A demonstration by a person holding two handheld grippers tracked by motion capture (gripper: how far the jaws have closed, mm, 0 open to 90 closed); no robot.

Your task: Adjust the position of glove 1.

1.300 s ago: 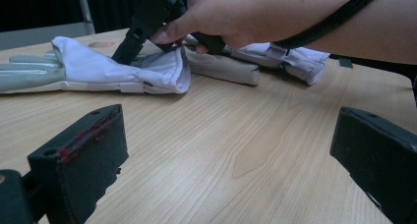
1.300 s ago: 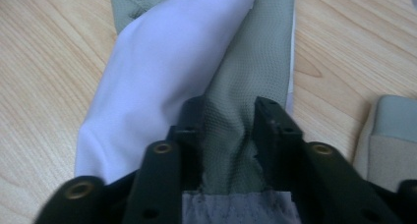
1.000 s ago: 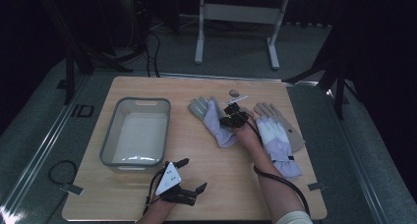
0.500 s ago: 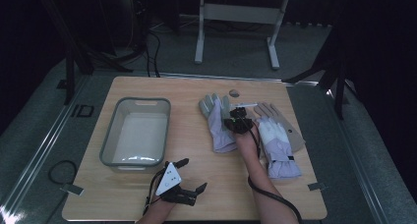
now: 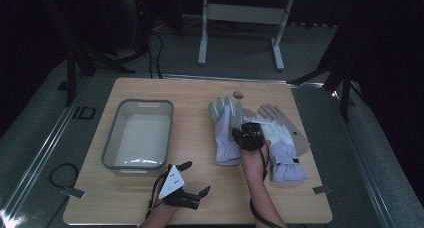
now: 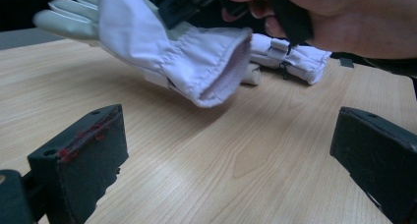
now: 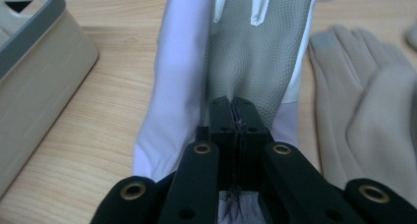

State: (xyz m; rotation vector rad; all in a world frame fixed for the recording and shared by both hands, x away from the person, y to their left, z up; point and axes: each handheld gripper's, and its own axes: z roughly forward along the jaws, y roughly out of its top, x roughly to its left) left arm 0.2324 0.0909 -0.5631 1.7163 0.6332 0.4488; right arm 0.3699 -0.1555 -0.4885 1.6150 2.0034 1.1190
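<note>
One pale lilac fabric glove (image 5: 226, 133) pinched mid-palm by the right gripper (image 5: 243, 136)
Soft, light, floppy; cuff sags; grip near the cuff instead; left gripper (image 5: 192, 179) idles agape by the table's (image 5: 200, 93) near edge.

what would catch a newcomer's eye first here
Probably the pale lilac glove at the table's middle, its cuff lifted off the wood while the right gripper is shut on it. Next, the grey bin to its left, and the left gripper open near the front edge.
</note>
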